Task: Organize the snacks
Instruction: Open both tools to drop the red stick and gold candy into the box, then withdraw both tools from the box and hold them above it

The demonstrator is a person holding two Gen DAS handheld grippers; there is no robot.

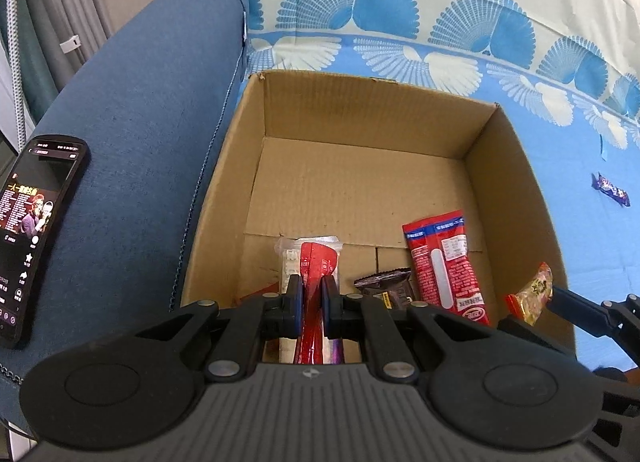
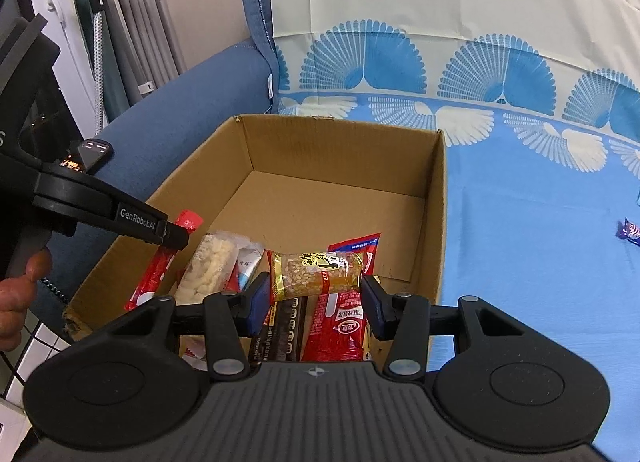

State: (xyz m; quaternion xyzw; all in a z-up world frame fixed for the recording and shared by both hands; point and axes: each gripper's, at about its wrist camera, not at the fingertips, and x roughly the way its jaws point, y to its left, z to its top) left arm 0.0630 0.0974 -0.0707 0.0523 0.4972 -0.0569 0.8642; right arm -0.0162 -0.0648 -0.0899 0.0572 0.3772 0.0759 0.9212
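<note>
An open cardboard box (image 1: 360,110) (image 2: 344,142) stands on a blue patterned sheet. My left gripper (image 1: 312,302) is shut on a long red snack stick (image 1: 316,274) over the box's near left part; the stick also shows in the right wrist view (image 2: 154,274). My right gripper (image 2: 316,298) is shut on a golden nut bar (image 2: 316,272) by its ends, above the box's near right corner; the bar also shows in the left wrist view (image 1: 532,294). Inside lie a red packet (image 1: 444,262) (image 2: 340,326), a dark chocolate pack (image 1: 386,288) and a pale rice-cracker pack (image 2: 208,266).
A purple wrapped candy (image 1: 610,188) (image 2: 630,232) lies on the sheet to the right of the box. A lit phone (image 1: 34,230) rests on the blue sofa arm (image 1: 140,142) at the left. Curtains and hoses hang behind the arm.
</note>
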